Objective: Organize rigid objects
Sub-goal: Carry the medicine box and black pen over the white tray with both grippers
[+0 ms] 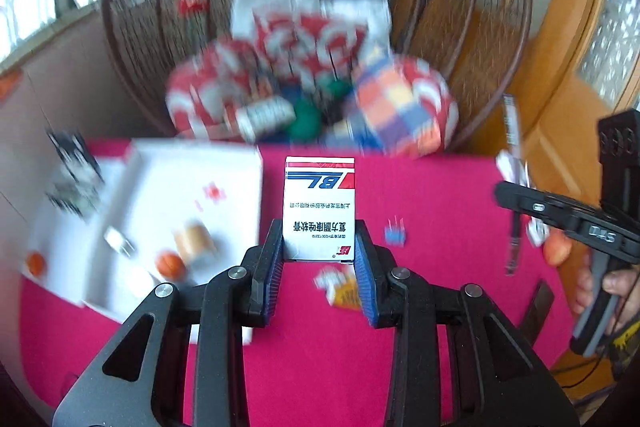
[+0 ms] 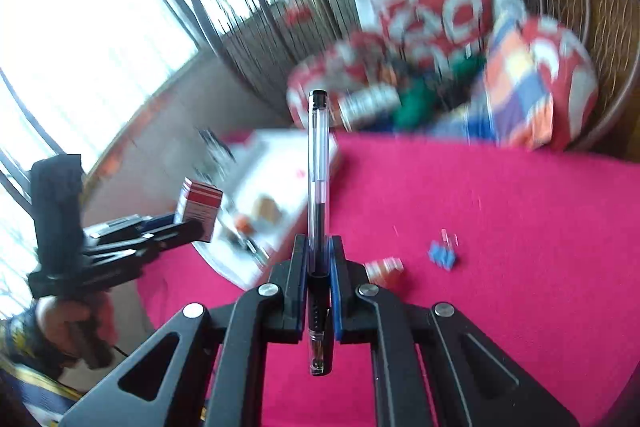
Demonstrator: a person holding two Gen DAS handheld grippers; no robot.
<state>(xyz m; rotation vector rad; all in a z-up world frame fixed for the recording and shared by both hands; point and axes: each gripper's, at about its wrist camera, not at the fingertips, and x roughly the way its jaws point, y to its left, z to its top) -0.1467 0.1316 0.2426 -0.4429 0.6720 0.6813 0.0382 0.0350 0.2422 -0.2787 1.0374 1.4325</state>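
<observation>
The left gripper point(image 1: 319, 259) clamps a white, red and blue cardboard medicine box point(image 1: 319, 207) above the pink tablecloth point(image 1: 432, 195). The right gripper point(image 2: 319, 255) clamps a clear plastic pen point(image 2: 318, 163). Risk: the narrowly pinched pen may pivot or slip; the box may miss the white tray point(image 1: 224, 171).

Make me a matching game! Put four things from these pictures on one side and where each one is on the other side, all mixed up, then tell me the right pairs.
Things:
1. white box with "BL" on it
2. clear pen
3. blue clip
4. small orange ball

Places:
A. lying loose on the pink cloth
B. inside the white tray
C. clamped in the left tool
D. clamped in the right tool, pointing forward

Pairs: 1-C, 2-D, 3-A, 4-B
</observation>
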